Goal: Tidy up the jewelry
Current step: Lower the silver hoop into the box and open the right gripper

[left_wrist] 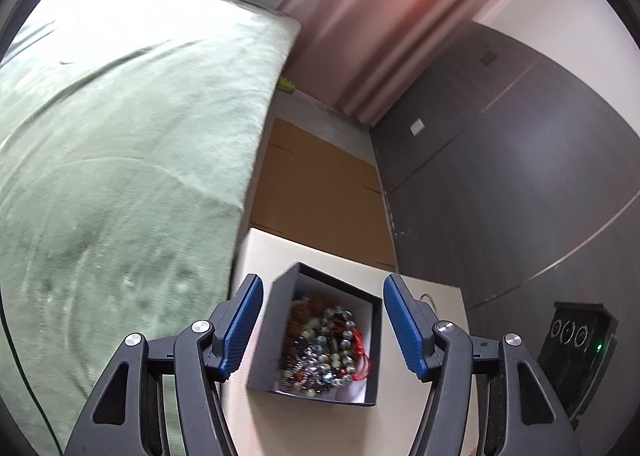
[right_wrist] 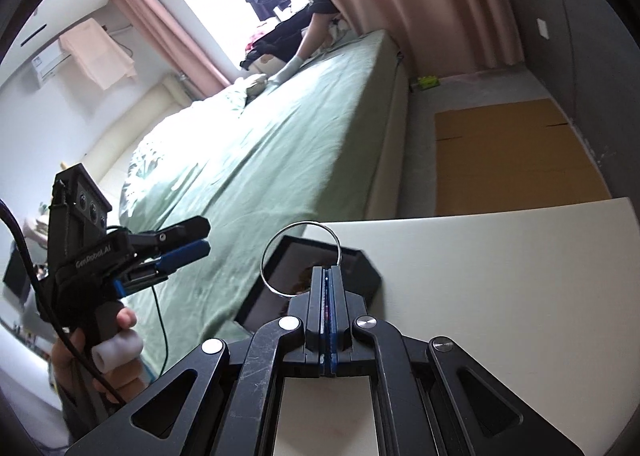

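Near the desk [left_wrist: 264,256] edge beside the bed [left_wrist: 120,136] sits a black box [left_wrist: 260,344], open-topped and heaped with beaded jewelry [left_wrist: 324,348]. The left claw [left_wrist: 320,328] hangs above it with its blue pads [left_wrist: 240,324] spread wide, one on either side of the box and holding nothing. That stance looks like readiness to steady or take the box, though contact cannot be confirmed.

The right claw [right_wrist: 327,276] is pressed fully closed, pinching a thin metal ring [right_wrist: 300,258] by its rim so the hoop stands up in front of the box [right_wrist: 356,276]. Gripping the rim, I judge, keeps the hoop clear to be lowered in or set aside.

Only the left wrist view looks down into the box and shows the tangled beads and red cord; the ring does not appear there. Only the right wrist view shows the ring, and it also catches the left claw [right_wrist: 196,240] from the side, held off the desk's bed-side edge, over the bed [right_wrist: 260,144], by a hand [right_wrist: 116,356].
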A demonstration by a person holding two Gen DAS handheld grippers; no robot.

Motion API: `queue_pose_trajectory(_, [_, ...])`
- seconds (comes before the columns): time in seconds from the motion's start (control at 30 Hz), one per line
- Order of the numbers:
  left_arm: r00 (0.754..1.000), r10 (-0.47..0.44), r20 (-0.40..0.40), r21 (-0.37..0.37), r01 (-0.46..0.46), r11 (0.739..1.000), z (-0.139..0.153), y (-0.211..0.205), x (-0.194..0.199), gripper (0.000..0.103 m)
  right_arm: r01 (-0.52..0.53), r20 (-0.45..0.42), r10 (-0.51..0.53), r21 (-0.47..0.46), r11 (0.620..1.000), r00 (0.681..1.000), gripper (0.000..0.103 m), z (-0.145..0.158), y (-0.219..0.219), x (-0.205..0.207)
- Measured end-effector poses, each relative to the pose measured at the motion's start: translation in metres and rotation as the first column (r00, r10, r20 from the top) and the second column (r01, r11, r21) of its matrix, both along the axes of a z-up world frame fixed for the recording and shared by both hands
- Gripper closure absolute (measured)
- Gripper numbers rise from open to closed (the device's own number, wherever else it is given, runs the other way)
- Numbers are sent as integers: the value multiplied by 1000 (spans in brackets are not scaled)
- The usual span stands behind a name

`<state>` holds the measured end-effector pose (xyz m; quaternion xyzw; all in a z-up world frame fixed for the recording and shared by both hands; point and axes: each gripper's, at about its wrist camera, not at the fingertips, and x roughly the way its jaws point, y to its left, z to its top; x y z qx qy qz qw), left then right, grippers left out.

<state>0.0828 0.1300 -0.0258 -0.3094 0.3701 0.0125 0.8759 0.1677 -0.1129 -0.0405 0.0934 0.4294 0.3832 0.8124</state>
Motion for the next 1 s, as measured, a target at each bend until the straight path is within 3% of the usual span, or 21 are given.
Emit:
queue_pose_trajectory(0.17, [1000,25,4,-19,-25,1000,0,12,-4,39,-47,-11,47,6,999,999,101,-6,27,-5])
queue_pose_trajectory(0.27, [999,36,4,-23,-36,999,0,15,-6,39,-82,-37,81,-47,995,996,98,-13,49,-7])
queue_pose_trajectory(0.33, [999,40,4,-26,-40,999,-1,16,-7,39,-98,-80,91,-89,991,993,79,-19,54,-3])
queue_pose_trajectory(0.4, [999,41,5,-25,-41,999,0,16,-9,39,-58,-81,50,-103,993,995,44,-20,47,-1])
queue_pose_trajectory(0.43, [999,41,5,-19,-41,999,0,15,-9,39,-30,-77,22,-102,994,997,39,-18,40,-1])
queue_pose_trajectory(0.6, [1000,17,21,18,-18,1000,4,1,-10,39,57,-61,-63,-91,994,996,36,0,5,0])
queue_pose_trajectory(0.67, [999,3,38,31,-5,1000,6,-6,-11,39,97,-43,-102,-103,990,994,29,7,-7,-3])
queue_pose_trajectory(0.83, [998,-11,55,130,4,992,19,-33,-15,39,181,-13,-184,-111,977,983,26,22,-34,-8])
queue_pose_trajectory(0.9, [998,-5,65,168,-6,986,23,-44,-17,39,226,2,-227,-107,968,974,17,27,-48,-15])
queue_pose_trajectory(0.97, [997,3,76,169,-16,985,23,-52,-21,36,251,12,-251,-107,962,968,11,29,-56,-20])
queue_pose_trajectory(1.0, [997,7,82,160,-20,987,21,-55,-25,25,260,16,-260,-105,960,966,10,30,-62,-24])
